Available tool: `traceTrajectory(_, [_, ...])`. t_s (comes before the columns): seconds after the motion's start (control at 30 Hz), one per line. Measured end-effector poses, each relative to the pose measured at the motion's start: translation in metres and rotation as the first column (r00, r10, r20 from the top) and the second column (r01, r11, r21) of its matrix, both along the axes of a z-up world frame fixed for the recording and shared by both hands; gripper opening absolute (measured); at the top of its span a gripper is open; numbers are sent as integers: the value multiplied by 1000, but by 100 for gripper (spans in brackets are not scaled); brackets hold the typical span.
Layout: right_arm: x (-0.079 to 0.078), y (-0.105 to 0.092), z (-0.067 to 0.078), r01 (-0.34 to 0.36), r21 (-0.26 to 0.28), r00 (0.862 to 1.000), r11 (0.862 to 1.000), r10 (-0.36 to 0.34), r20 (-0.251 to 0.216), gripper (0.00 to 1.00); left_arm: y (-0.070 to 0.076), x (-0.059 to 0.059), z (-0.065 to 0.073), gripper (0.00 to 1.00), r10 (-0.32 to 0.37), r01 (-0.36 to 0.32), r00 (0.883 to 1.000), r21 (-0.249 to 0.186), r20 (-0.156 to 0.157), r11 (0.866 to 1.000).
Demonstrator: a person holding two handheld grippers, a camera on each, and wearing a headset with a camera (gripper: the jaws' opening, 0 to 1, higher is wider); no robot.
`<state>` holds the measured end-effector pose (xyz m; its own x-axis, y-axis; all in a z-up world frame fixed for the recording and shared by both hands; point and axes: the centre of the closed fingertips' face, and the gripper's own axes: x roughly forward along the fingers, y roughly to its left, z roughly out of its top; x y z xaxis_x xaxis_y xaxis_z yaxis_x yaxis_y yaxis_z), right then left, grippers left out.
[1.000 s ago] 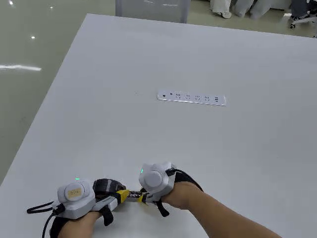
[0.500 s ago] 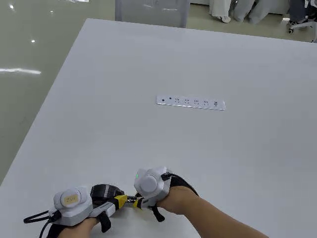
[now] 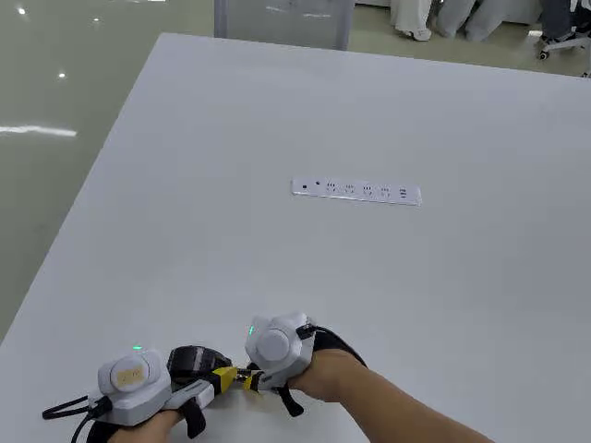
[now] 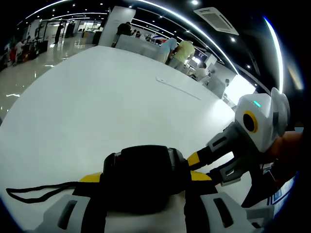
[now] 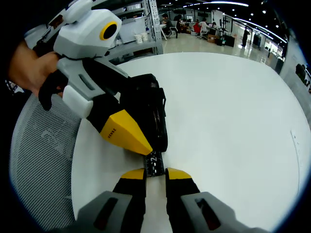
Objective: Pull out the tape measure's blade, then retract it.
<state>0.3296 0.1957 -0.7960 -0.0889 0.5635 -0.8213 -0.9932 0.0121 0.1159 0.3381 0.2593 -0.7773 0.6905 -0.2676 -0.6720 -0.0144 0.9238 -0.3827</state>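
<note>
At the near left edge of the white table (image 3: 277,120), my left gripper (image 3: 214,380) has its jaws clamped around the black tape measure (image 3: 194,360), one jaw on each side of the case. In the left gripper view the tape measure (image 4: 143,177) sits low between those jaws, and its black strap (image 4: 39,189) trails off to the left across the tabletop. Just right of the case, a short stretch of blade (image 5: 153,162) sticks out, marked with numbers. My right gripper (image 5: 155,177) has its yellow-tipped jaws pressed together on the blade's end, close to the case mouth. In the head view the right gripper (image 3: 251,377) faces the left one, their tips almost touching. Further right and well beyond, a white power strip (image 3: 356,191) lies flat mid-table.
</note>
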Motion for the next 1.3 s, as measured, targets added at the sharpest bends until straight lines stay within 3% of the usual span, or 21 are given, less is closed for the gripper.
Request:
traceTrajectory(0.87, [-1, 15, 1, -35, 3, 999, 999, 35, 9, 14, 1, 0, 1, 62, 9, -9, 1000, -13, 2, 1000])
traceTrajectory(1.3, [-3, 16, 4, -13, 50, 1000, 999, 14, -5, 15, 1, 0, 0, 62, 8, -8, 1000, -8, 2, 1000])
